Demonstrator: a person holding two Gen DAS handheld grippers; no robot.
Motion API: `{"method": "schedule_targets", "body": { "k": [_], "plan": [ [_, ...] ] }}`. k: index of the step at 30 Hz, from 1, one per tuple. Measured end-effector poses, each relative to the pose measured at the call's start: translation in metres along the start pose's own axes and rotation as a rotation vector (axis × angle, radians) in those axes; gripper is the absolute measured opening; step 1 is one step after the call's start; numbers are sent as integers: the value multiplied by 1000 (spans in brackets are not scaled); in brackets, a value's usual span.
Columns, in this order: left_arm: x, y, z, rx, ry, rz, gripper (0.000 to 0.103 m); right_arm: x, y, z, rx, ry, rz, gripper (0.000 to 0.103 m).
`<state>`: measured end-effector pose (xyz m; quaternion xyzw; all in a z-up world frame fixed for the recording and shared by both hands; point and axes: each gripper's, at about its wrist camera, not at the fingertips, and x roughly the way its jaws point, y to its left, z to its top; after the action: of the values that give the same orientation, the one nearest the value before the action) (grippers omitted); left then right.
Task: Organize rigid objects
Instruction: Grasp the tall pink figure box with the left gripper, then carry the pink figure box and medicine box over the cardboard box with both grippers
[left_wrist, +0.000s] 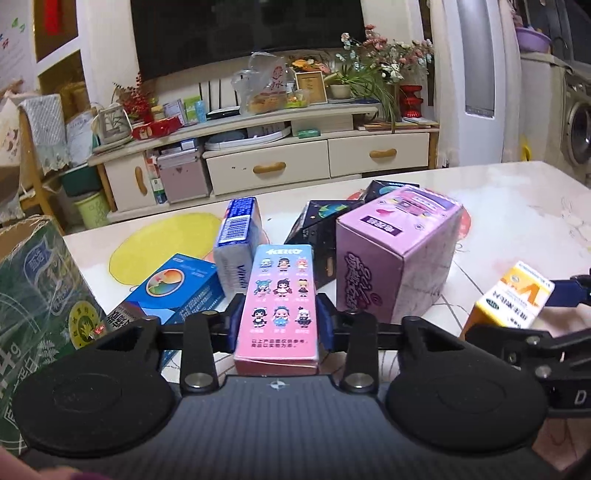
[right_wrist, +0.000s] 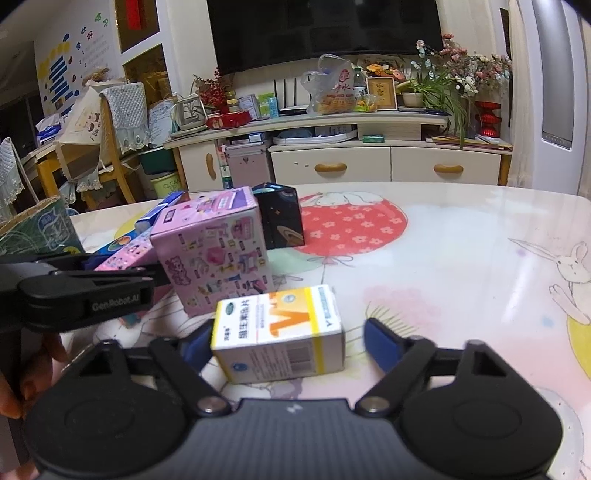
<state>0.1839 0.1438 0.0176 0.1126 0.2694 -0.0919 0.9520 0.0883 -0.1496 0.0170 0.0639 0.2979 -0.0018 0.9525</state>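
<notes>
Left wrist: left claw (left_wrist: 279, 317) clamped on pink figure box (left_wrist: 279, 306); right claw (right_wrist: 286, 345) wide around yellow box (right_wrist: 280, 332).

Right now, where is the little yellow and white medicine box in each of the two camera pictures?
Left wrist view: the yellow and white medicine box sits at the right edge, on the table, beside the right gripper.
Right wrist view: the same box is low in the middle, between the open fingers of the right gripper.
Shared landmark: the big pink box stands just beyond it in both.
</notes>
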Motion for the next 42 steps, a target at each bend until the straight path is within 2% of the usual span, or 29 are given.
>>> {"method": "schedule_targets", "body": {
  "k": [3, 11, 16, 30, 42],
  "plan": [
    [-2, 0, -3, 5, -1, 16, 45, 0, 1, 0, -7, -1, 10, 69],
    [-18, 5, -12, -61, 33, 61, 44, -1, 3, 0, -11, -8, 25, 68],
    [-31, -1, -16, -58, 61, 80, 44, -4, 2, -2, -12, -10, 23, 68],
    [-84, -16, -40, -65, 126, 29, 44, -30, 8, -22, -23, -13, -22, 68],
    [-115, -24, -51, -64, 125, -47, 44, -65, 25, -38, -1, -7, -36, 67]
  ]
}}
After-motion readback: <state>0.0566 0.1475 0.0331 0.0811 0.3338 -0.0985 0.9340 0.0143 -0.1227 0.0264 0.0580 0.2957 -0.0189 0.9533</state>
